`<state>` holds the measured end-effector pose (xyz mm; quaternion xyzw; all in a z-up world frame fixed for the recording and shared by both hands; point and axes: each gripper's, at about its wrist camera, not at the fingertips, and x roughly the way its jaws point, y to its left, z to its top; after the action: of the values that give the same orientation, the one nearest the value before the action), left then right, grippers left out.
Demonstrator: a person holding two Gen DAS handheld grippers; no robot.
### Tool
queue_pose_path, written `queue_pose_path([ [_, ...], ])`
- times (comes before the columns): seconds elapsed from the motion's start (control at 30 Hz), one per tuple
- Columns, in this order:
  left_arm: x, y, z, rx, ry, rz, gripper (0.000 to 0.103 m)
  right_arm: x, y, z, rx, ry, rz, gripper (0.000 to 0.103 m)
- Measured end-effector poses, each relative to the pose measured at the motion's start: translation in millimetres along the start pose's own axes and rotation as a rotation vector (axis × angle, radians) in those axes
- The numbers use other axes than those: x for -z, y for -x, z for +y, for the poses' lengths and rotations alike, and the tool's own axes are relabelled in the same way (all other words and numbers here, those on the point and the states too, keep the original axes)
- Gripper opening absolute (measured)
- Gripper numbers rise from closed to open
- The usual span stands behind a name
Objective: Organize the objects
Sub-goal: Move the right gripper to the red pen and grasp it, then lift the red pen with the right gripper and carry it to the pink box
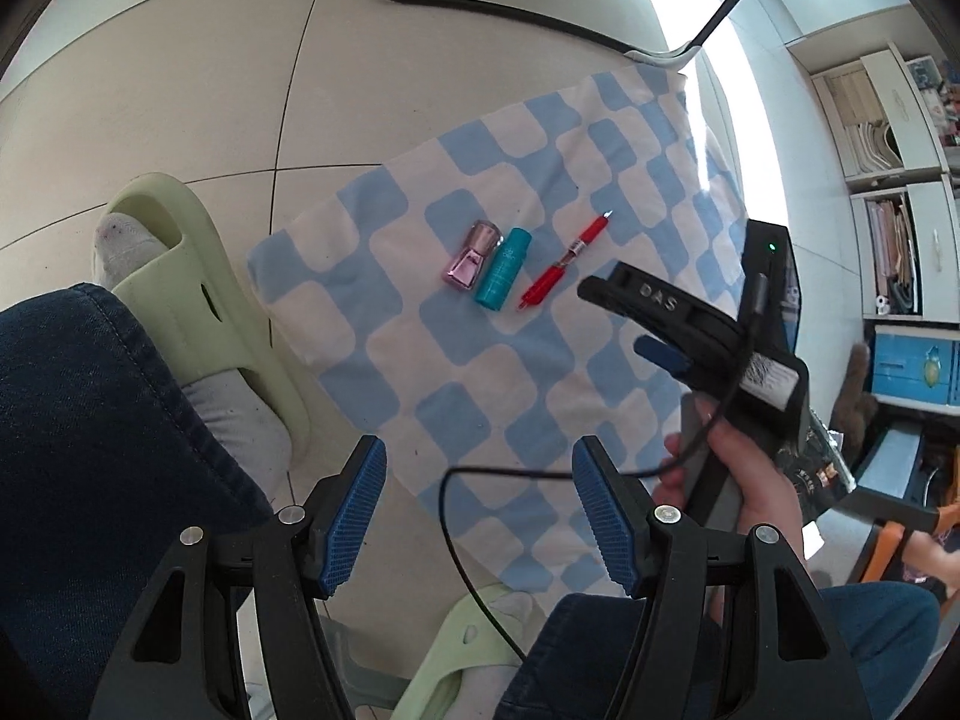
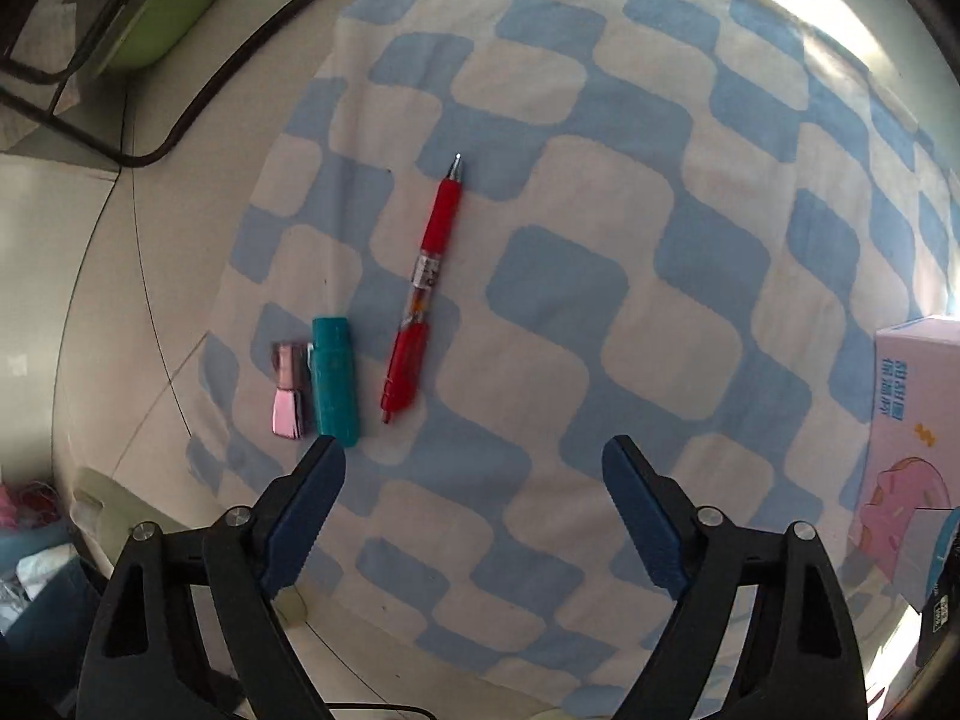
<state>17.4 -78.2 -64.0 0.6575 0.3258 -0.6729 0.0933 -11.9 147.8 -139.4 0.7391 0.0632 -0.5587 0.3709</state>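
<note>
Both tools (image 1: 477,516) (image 2: 474,510) agape, empty, above blue-checked cloth (image 2: 630,312), beige tiled floor (image 1: 180,90), bookshelves (image 1: 888,180) beyond

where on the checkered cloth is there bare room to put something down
The widest bare stretch of the checkered cloth lies between the red pen and the pink box. The near strip in front of the right gripper is also bare. It is crowded at the left edge, where the pink bottle and teal tube lie together.
</note>
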Motion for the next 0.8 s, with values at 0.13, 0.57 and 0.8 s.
queue_pose_path([
  [0.13, 2, -10, -2, 0.054, 0.018, 0.041, 0.063, -25, -21, 6, 0.047, -0.019, 0.005, 0.060],
  [0.57, -9, -13, 23, 0.063, 0.043, 0.063, 0.063, -31, -51, 43, 0.236, 0.195, 0.016, 0.011],
  [0.8, -13, -13, 33, 0.040, 0.104, 0.091, 0.063, 13, -28, 24, 0.054, 0.198, 0.084, 0.012],
])
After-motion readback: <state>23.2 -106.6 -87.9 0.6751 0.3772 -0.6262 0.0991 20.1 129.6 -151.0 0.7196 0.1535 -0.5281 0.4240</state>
